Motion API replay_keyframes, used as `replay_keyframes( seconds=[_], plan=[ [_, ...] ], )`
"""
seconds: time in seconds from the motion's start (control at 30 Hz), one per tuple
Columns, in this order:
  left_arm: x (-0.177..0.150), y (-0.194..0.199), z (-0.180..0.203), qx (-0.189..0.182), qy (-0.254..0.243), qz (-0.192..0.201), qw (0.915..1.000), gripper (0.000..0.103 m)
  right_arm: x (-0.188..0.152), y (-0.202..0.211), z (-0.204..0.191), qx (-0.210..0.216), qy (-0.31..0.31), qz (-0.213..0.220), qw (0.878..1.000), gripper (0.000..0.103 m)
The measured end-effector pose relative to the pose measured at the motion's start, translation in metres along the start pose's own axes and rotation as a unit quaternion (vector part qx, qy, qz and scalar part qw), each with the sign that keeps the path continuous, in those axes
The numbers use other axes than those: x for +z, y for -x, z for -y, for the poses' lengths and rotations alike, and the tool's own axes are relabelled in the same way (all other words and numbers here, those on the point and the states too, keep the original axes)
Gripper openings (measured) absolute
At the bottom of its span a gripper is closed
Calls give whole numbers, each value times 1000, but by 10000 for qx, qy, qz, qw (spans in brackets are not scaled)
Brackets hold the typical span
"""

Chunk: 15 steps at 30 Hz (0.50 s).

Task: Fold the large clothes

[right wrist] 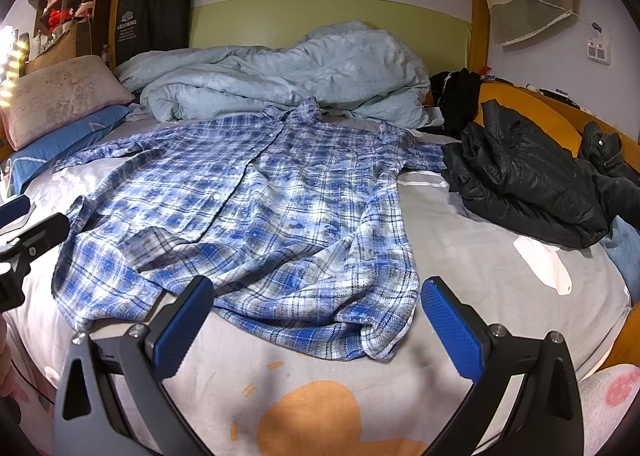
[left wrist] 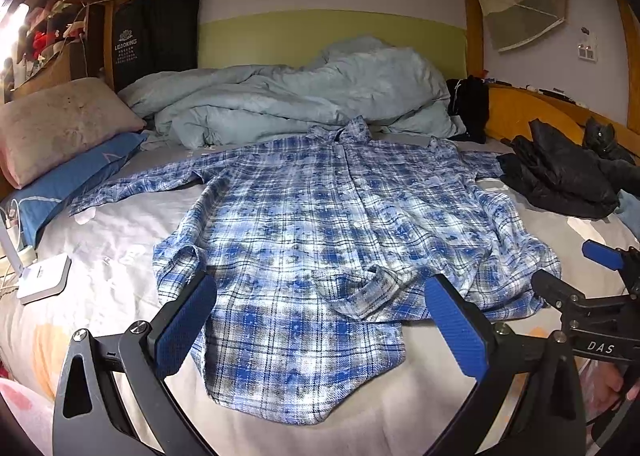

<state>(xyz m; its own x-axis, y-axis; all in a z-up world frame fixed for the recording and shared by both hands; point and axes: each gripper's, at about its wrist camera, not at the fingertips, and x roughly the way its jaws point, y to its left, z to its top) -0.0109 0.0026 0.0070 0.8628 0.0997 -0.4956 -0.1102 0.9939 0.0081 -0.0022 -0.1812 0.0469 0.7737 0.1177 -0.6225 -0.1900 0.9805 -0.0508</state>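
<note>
So, blue plaid shirt [left wrist: 320, 240] spread face-up on the bed [right wrist: 480, 256], collar toward the rumpled pale-blue duvet [left wrist: 304, 96]. Left hand-held gripper [left wrist: 320, 320] wide over the hem, holding nothing. Right hand-held gripper [right wrist: 316, 320] wide too, empty. Black jacket [right wrist: 528, 184] just beside the sleeve.

Soft woven cloth shirt [left wrist: 320, 224], glossy black jacket [right wrist: 528, 184], varnished wooden bedframe [right wrist: 536, 112].

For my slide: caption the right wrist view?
Open right gripper above plaid shirt spread on bed.
</note>
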Motion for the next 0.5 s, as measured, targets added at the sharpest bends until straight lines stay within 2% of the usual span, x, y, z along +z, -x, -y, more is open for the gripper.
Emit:
replay_keyframes(
  seconds=[0.5],
  plan=[
    [0, -3, 0, -2, -47, -100, 9999, 103, -1, 0, -2, -40, 80, -48, 9999, 103]
  ],
)
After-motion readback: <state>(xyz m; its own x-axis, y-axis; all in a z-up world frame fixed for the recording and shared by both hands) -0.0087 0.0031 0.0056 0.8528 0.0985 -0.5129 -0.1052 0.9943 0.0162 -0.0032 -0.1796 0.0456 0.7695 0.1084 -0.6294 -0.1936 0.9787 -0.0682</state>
